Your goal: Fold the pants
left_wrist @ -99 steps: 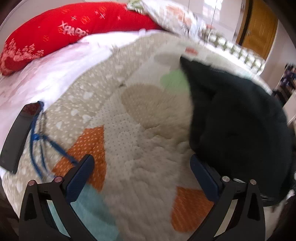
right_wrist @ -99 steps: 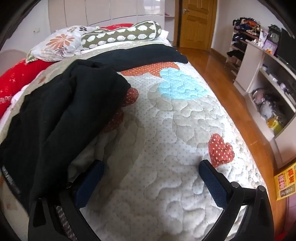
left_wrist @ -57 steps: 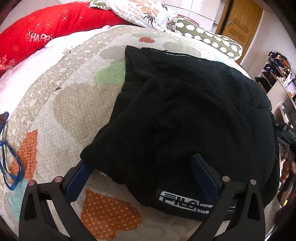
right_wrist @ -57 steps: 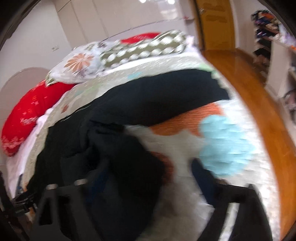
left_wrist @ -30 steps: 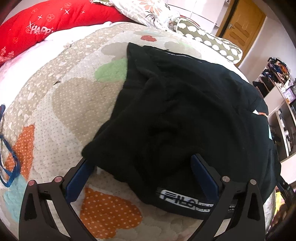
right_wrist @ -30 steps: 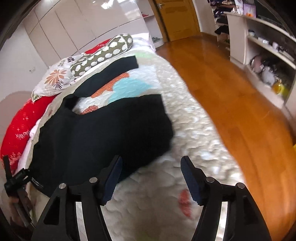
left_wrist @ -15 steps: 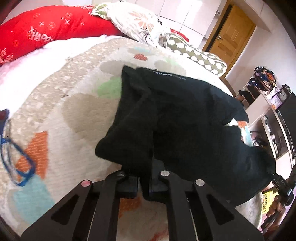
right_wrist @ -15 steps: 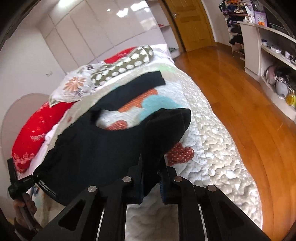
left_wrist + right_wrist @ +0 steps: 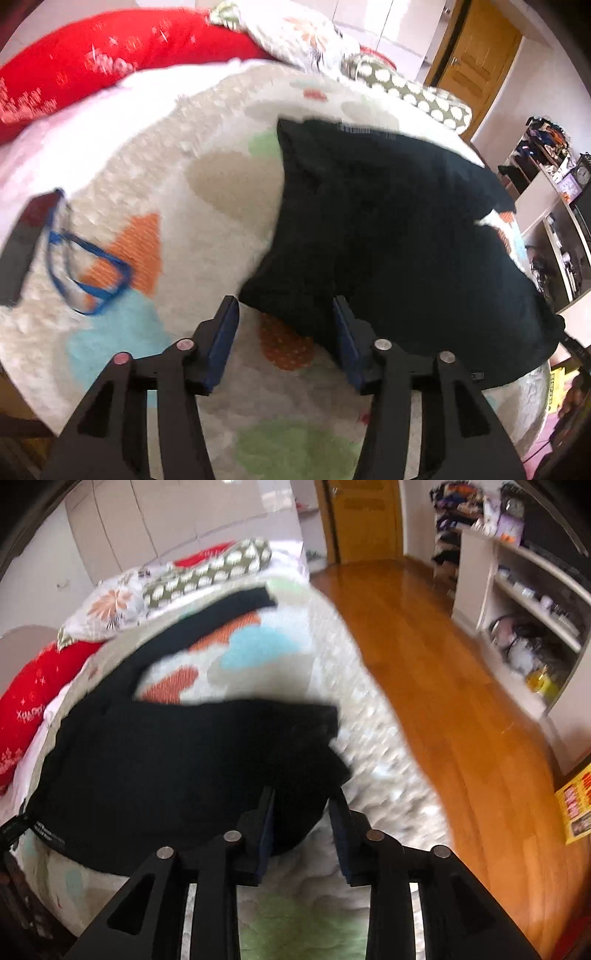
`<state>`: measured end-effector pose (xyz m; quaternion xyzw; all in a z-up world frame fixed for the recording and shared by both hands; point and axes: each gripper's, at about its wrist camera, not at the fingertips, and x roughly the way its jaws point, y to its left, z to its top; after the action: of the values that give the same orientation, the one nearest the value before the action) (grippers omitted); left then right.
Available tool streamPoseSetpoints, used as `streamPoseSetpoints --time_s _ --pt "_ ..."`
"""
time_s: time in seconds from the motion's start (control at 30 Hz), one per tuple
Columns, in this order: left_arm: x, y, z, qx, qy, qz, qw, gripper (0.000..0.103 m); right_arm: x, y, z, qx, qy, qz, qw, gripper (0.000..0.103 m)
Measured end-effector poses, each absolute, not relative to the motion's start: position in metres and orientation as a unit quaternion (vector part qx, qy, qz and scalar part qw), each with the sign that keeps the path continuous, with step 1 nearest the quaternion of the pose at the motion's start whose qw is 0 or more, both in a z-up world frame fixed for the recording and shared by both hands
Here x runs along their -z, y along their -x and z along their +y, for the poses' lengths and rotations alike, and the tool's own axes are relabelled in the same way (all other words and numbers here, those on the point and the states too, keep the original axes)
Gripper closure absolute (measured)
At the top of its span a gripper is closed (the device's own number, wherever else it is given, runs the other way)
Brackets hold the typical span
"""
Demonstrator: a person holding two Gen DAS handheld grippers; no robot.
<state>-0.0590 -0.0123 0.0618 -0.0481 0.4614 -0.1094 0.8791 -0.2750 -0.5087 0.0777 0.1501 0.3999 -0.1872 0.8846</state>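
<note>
Black pants (image 9: 388,236) lie bunched on a quilted bed cover (image 9: 221,229). In the left wrist view my left gripper (image 9: 284,332) is open, its blue pads on either side of the near corner of the pants. In the right wrist view the pants (image 9: 177,768) spread left, one leg (image 9: 221,609) reaching toward the pillows. My right gripper (image 9: 301,825) is partly open with the pants' near edge between its jaws. Both views are blurred by motion.
A red pillow (image 9: 92,62), a floral pillow (image 9: 107,605) and a spotted bolster (image 9: 210,572) lie at the bed's head. A dark phone (image 9: 22,236) with blue cord (image 9: 88,266) lies left. Wooden floor (image 9: 443,701) and white shelves (image 9: 524,602) are right of the bed.
Both grippers were shut on the pants half a second ago and have now opened. The pants have dropped onto the bed.
</note>
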Motion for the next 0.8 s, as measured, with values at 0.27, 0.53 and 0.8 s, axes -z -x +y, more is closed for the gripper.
streamPoseSetpoints --time_s 0.27,0.53,0.8 --pt "-0.092 0.058 -0.025 0.108 0.026 0.420 0.901 0.043 -0.108 0.244 -0.474 0.114 -0.105 0.364 0.918 0.063" --pt "-0.060 0.047 -0.055 0.121 0.014 0.438 0.891 0.036 -0.087 0.166 -0.413 -0.006 -0.099 0.375 0.922 0.063" --pt "-0.035 0.053 -0.054 0.103 0.003 0.443 0.891 0.020 -0.050 0.100 -0.382 -0.032 -0.090 0.405 0.909 0.061"
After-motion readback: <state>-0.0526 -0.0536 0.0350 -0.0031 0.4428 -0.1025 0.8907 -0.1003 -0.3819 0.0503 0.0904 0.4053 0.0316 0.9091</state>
